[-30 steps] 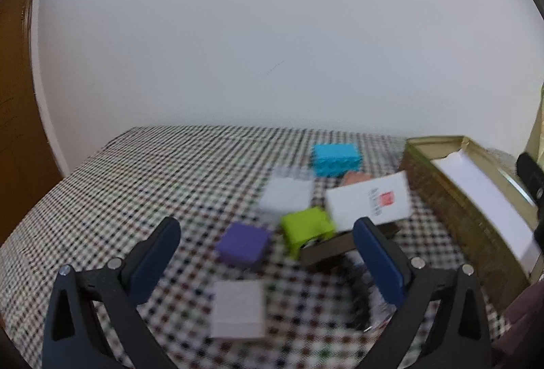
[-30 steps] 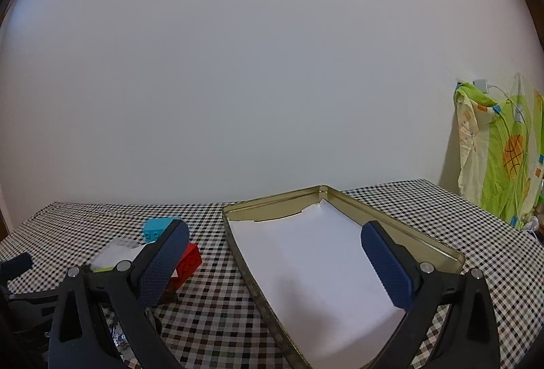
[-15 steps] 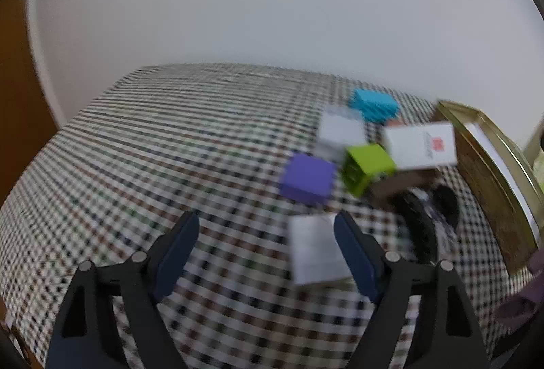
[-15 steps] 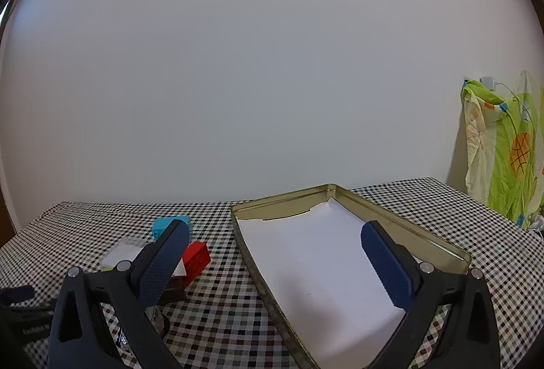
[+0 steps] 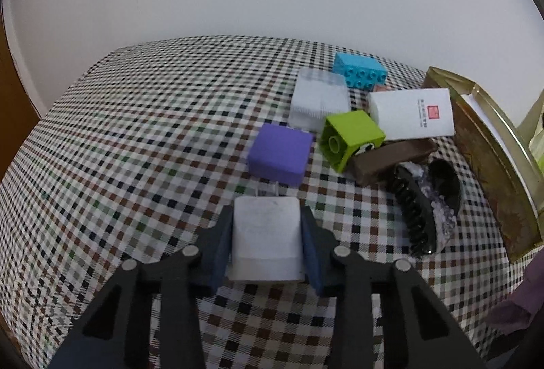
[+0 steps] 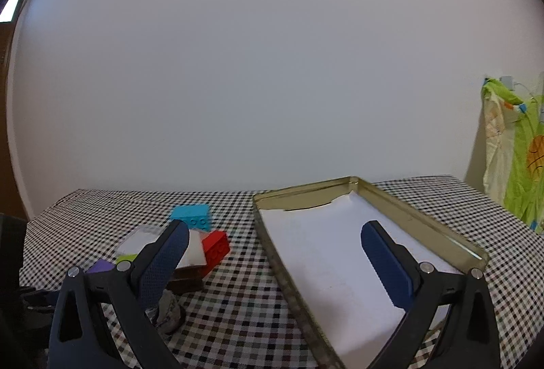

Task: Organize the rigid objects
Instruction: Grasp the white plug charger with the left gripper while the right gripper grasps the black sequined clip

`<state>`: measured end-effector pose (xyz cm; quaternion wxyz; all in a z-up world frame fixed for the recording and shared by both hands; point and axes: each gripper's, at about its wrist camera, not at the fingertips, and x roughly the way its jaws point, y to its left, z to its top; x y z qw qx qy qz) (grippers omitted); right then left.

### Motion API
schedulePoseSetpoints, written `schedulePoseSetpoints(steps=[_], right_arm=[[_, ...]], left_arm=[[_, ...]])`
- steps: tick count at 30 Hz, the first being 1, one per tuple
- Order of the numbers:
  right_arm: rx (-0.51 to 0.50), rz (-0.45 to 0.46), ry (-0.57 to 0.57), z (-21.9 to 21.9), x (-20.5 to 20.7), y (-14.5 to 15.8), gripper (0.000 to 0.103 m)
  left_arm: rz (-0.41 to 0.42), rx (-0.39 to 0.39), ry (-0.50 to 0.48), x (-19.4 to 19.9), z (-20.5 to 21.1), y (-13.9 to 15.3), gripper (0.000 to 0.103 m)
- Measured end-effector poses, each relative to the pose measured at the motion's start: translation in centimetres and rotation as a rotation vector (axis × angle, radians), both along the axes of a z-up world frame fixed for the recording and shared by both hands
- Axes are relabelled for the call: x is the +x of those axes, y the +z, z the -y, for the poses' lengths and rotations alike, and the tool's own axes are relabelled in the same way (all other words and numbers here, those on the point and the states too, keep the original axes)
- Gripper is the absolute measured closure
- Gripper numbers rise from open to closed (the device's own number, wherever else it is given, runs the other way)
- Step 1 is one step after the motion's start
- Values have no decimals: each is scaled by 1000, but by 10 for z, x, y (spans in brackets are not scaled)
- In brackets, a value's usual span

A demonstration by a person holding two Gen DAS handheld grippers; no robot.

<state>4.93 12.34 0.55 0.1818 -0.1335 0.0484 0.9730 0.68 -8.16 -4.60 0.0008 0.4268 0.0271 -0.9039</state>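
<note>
Your left gripper is clamped on the white block, both blue pads pressed flat against its sides. The block sits low on the checkered tablecloth, at the near edge of the pile; whether it rests on the cloth or is just off it, you cannot tell.

Just beyond it is the purple block, apart from the white one, with something small and clear between them. Right of purple, the lime brick is tipped on its side, hollow underside facing you. Behind those, the frosted clear box, and behind that the cyan studded brick. The white card box with a red square mark lies on the brown bar, touching the lime brick. The black hair claw lies right of your grip, near the tin.

The gold tin tray, lined with white paper, stands at the right of the pile, nothing else in it.

Your right gripper is wide open, nothing between the pads, hovering over the tray's near left corner. From there you see the red brick beside the card box, cyan brick behind it. A green printed cloth hangs at far right by the wall.
</note>
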Motion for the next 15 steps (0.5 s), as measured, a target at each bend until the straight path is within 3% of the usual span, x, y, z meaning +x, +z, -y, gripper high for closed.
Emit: schedulePoseSetpoints(steps=[3,7,9,15], right_arm=[[-31,24,58,1,-5,-2,1],[-89,105,196,8,-22,-11,1],[-100,152,247,14,-33,-16,6],[-134,370,417,51,-71,-38,15]], left_arm=[[-21,14,5,6,4,4,66],[-93,-31,17,22,8,19,66],[-114,-29,31,27,15,24,66],[-139,-29,69,32,38,27,66]])
